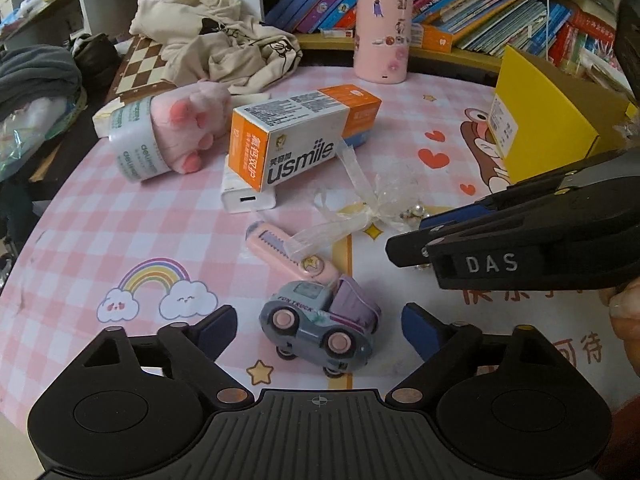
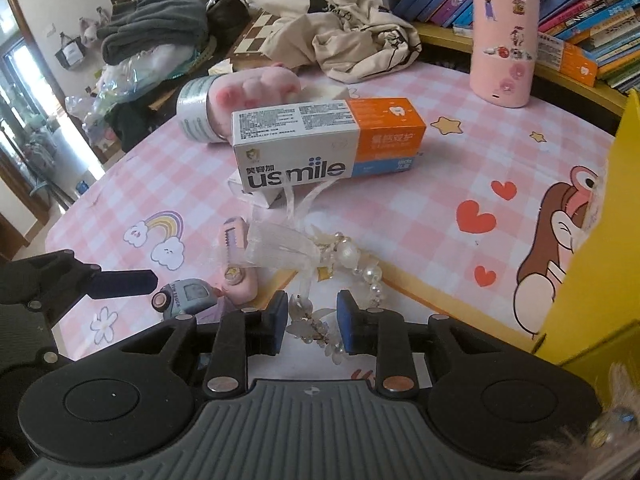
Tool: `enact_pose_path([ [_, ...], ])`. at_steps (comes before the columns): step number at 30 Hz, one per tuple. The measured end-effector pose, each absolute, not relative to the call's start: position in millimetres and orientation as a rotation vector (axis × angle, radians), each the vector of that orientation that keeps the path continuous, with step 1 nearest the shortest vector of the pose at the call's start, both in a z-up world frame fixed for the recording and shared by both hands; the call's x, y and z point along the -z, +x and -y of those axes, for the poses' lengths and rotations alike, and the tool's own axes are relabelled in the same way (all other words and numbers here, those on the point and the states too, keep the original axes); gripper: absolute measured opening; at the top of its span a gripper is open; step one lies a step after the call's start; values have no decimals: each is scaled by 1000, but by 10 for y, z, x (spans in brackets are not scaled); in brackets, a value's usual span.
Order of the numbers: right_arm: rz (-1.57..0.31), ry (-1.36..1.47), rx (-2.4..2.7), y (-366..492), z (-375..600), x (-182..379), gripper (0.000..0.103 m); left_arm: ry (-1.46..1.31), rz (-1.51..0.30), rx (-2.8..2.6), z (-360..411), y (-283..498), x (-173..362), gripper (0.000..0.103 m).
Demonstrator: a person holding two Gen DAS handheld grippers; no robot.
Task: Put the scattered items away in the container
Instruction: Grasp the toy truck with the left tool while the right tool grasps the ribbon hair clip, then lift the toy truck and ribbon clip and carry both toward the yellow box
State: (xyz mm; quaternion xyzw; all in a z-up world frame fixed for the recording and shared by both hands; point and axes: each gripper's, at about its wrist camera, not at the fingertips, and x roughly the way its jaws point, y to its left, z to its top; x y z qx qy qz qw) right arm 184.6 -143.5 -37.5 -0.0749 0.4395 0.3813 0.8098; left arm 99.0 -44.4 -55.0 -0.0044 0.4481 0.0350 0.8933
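A grey and purple toy truck (image 1: 320, 330) stands between the fingers of my open left gripper (image 1: 320, 328), which touch nothing. A pink utility knife (image 1: 288, 254) lies just beyond it. My right gripper (image 2: 312, 320) straddles a pearl and ribbon hair ornament (image 2: 344, 256), its blue pads (image 2: 347, 320) narrowly apart around the ornament's beaded end; I cannot tell if they pinch it. The right gripper also shows in the left wrist view (image 1: 412, 240). The yellow box (image 1: 548, 120) stands at the right, also in the right wrist view (image 2: 596, 280).
An orange and white usmile box (image 1: 296, 136) lies on a white charger (image 1: 248, 200). A pink plush paw (image 1: 188, 128), a tape roll (image 1: 132, 148), a pink cylinder (image 1: 382, 32), a cream cloth bag (image 1: 216, 36) and a chessboard (image 1: 140, 64) sit farther back. Books (image 1: 480, 4) line the rear.
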Motion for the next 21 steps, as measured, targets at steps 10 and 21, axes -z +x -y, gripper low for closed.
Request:
enact_pose_path([
  [10,-988,-208,-848,1927,1238,486,25,-43,-968,-49,377,1049,647,67],
  [21,-896,-145,-836,1868,1372,229,21,-103,-913,-25,295,999,503,66],
])
